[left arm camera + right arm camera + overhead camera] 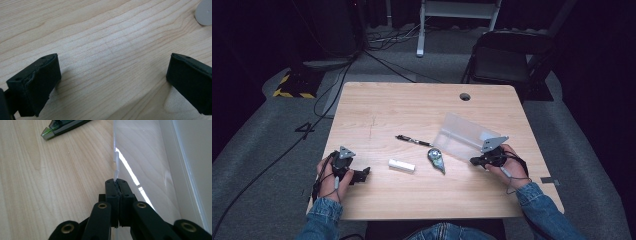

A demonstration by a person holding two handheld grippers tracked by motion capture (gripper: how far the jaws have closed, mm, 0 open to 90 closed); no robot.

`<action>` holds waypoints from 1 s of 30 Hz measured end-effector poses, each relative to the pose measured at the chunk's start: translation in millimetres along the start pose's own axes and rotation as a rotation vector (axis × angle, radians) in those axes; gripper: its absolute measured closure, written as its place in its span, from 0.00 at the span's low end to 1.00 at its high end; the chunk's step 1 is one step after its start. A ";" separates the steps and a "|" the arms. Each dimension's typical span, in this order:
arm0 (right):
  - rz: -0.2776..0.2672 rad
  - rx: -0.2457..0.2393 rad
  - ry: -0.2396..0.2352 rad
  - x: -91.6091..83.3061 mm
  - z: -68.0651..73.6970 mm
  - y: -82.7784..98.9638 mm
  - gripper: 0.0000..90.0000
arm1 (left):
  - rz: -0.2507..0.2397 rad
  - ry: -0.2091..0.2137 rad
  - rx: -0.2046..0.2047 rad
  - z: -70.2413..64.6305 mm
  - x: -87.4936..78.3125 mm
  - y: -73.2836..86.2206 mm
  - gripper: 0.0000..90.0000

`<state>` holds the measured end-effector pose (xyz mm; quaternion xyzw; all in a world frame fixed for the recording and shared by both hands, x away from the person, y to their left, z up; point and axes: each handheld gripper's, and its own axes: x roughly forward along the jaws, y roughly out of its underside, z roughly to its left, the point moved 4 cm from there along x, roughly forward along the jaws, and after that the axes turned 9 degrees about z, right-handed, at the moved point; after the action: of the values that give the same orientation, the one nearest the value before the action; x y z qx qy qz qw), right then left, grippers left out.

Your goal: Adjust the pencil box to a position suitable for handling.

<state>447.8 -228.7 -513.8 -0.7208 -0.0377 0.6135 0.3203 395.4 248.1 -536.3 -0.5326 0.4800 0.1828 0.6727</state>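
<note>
A clear plastic pouch [459,135] lies at the right of the wooden table [412,105], one flap lifted. My right gripper [476,161] is at its near corner. In the right gripper view the jaws [116,182] are shut on the thin edge of the clear flap [140,152]. My left gripper [363,174] rests at the table's front left, pointing right. Its jaws [113,62] stand wide open over bare wood. A black pen [413,140], a small white block [401,165] and a grey-green correction tape roller [436,159] lie between the two grippers.
The roller's tip [62,126] lies just left of the pouch edge. A pale rounded object [203,12] sits at the corner of the left gripper view. The table has a cable hole [465,96] at the back. A folding chair [507,60] stands behind the table.
</note>
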 end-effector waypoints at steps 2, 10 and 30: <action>0.001 -0.004 -0.009 -0.9 2.7 1.5 0.99 | 0.003 0.000 0.004 0.3 -0.2 -0.1 0.00; 0.002 -0.022 -0.035 -3.1 7.4 4.9 0.99 | 0.002 -0.003 0.000 -0.1 0.3 -0.7 0.00; 0.017 -0.069 -0.082 -4.0 18.3 4.7 0.99 | 0.001 -0.003 -0.001 -0.1 0.5 -0.9 0.00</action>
<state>428.6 -226.6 -513.5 -0.7061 -0.0659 0.6436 0.2880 396.2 247.5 -536.2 -0.5322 0.4793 0.1842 0.6731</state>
